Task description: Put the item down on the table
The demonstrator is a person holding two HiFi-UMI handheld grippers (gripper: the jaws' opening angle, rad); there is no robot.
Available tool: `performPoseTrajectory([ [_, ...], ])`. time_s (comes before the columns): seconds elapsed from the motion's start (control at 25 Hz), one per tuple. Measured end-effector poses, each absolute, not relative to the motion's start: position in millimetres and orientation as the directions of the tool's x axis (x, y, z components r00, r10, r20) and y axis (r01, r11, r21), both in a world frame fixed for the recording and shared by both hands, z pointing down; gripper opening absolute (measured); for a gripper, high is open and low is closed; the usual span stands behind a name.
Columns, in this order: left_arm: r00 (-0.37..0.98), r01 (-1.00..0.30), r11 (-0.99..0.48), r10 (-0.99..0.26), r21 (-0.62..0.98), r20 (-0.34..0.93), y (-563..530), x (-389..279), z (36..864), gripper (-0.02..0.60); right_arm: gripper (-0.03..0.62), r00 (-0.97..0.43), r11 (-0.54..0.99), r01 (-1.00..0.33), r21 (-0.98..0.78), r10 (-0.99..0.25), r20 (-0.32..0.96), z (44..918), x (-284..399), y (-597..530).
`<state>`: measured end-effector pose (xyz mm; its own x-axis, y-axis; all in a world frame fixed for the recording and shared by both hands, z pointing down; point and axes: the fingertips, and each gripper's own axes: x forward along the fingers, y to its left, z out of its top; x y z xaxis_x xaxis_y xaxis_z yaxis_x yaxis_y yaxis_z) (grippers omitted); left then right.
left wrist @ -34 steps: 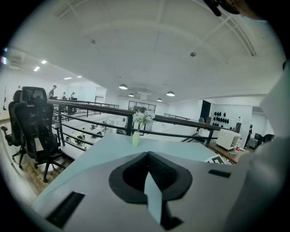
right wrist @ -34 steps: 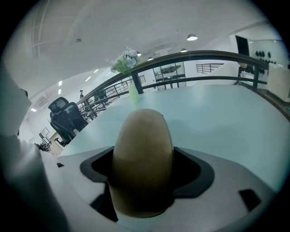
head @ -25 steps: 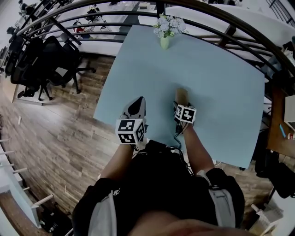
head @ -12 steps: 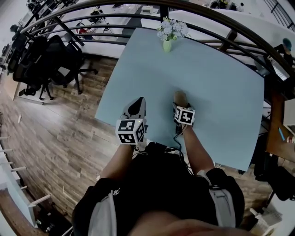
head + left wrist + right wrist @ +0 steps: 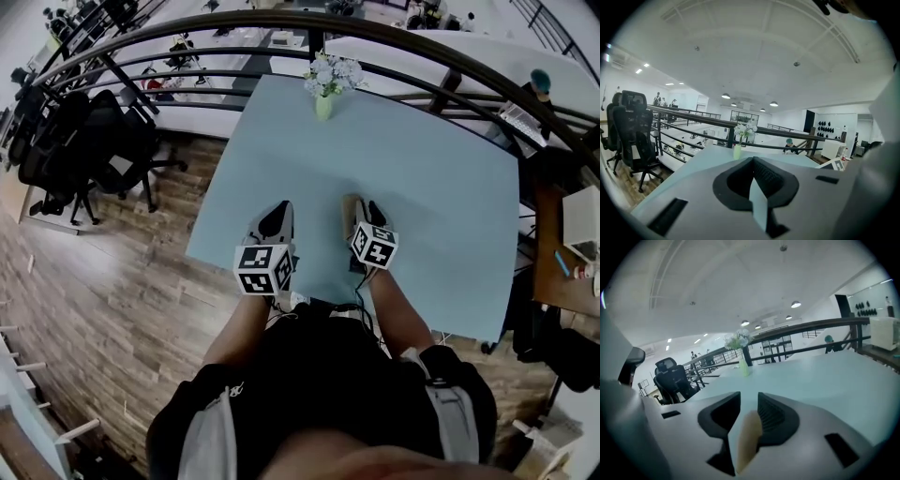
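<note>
Item (image 5: pixel 349 208) is seen lying on table (image 5: pixel 441 178), near the front edge. Right gripper (image 5: pixel 749 398) is held above it. Its jaws have just been closing; a narrow gap is kept, nothing is pinched, and the item is glimpsed below through it. Left gripper (image 5: pixel 752 160) is held alongside, jaws pressed together, empty.

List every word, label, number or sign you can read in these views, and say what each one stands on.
No readable text in any view.
Left cube and right cube: black-and-white square marker patterns only, no letters or numbers.
Side desk: the things on it are too small to read.
</note>
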<state>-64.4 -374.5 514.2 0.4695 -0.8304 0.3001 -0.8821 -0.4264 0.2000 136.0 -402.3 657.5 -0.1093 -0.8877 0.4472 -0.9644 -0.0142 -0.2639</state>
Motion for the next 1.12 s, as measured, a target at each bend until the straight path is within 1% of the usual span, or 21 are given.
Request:
performPoseTrajectory([
  [0.08, 0.484, -0.874, -0.442, -0.826, 0.201, 0.289, -376, -58, 511, 0.014, 0.082, -0.095, -0.013, -0.966, -0.260, -0.912, 0.398, 635, 142, -403],
  [0.28, 0.530, -0.847, -0.489, -0.806, 0.208, 0.264, -382, -38, 502, 0.014, 0.005, -0.054, -0.012, -0.974, -0.228, -0.959, 0.277, 576, 159, -400],
  [0.48, 0.577, -0.816, -0.539, -0.781, 0.210, 0.237, -390, -14, 494, 0.014, 0.002, -0.020, -0.018, -0.978, -0.208, -0.984, 0.178, 524, 178, -390],
  [0.88, 0.653, -0.757, -0.628, -0.741, 0.181, 0.158, -401, 33, 471, 0.014, 0.000, 0.093, -0.091, -0.989, -0.117, -0.996, -0.014, 439, 219, -358],
  [1.0, 0.678, -0.735, -0.656, -0.720, 0.174, 0.150, -401, 50, 465, 0.014, 0.000, 0.109, -0.104, -0.989, -0.105, -0.993, -0.038, 427, 231, -347],
  [1.12, 0.699, -0.715, -0.678, -0.700, 0.168, 0.147, -398, 62, 461, 0.014, 0.000, 0.096, -0.091, -0.992, -0.088, -0.994, -0.045, 422, 235, -338],
])
